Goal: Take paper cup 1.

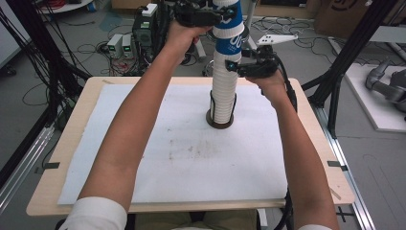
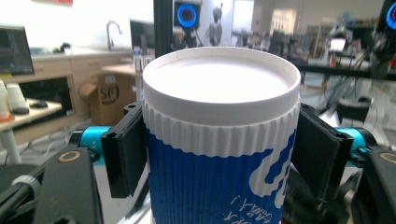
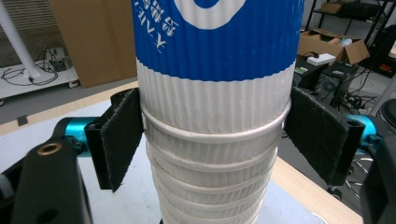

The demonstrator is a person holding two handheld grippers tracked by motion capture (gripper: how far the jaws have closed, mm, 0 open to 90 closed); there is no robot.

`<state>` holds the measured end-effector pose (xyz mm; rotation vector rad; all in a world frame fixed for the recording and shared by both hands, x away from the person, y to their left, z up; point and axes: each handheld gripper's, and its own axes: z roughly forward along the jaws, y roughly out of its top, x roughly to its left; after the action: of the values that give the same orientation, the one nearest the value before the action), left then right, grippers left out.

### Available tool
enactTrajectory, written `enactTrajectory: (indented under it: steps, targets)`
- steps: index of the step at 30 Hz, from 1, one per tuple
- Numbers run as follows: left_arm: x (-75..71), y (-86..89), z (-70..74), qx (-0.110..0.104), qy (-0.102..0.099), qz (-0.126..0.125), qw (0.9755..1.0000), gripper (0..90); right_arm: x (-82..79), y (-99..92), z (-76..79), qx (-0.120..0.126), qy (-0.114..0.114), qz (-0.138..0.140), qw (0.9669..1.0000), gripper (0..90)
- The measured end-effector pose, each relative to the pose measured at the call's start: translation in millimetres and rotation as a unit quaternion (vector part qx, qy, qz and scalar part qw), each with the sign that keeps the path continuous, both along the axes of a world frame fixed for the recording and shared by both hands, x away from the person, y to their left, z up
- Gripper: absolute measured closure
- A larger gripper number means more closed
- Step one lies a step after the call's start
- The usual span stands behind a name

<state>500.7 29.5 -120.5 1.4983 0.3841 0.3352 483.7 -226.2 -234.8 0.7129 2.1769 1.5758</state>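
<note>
Left gripper (image 2: 219,158) clamped on top blue-and-white cup (image 1: 229,24) just under its rim, right gripper (image 3: 215,140) pinching the stack (image 1: 224,91) at the rim below. Light, thin ribbed paper, likely easy to crush and nested tight; best held high near stiff rims. Stack upright in holder (image 1: 220,122), far side of white mat (image 1: 143,158).

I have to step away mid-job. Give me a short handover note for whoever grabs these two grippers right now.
Left gripper: shut on the top blue cup, held upside down, base up.
Right gripper: clamped around the white stack of cups just under that cup, steadying it.
Stack stands in the black holder on the white mat.
Done: both grips set.
Left: pull the top cup free.
</note>
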Motion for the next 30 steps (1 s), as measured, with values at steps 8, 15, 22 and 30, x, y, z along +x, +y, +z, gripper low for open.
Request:
enactTrajectory:
  steps: [8, 15, 22, 30]
  targets:
    - [-12.9, 27.8, 15.4, -0.013, -0.013, 0.013, 0.9997, 26.8, -2.1, -3.9, -2.0, 0.001, 0.004, -0.01, 0.9999, 17.6]
    - [-26.4, 68.3, -4.3, 0.016, -0.016, 0.01, 0.9997, 26.9, -12.0, -16.1, -12.3, -0.024, 0.021, -0.03, 0.9991, 17.0]
    - [-47.5, 115.9, -46.7, 0.045, 0.001, 0.02, 0.9988, 26.9, -36.6, -39.6, -20.7, -0.049, 0.02, -0.041, 0.9978, 17.1]
    - [-81.5, 162.9, -97.7, 0.076, 0.02, 0.033, 0.9964, 26.8, -71.0, -62.6, -37.5, -0.061, 0.025, -0.055, 0.9963, 17.2]
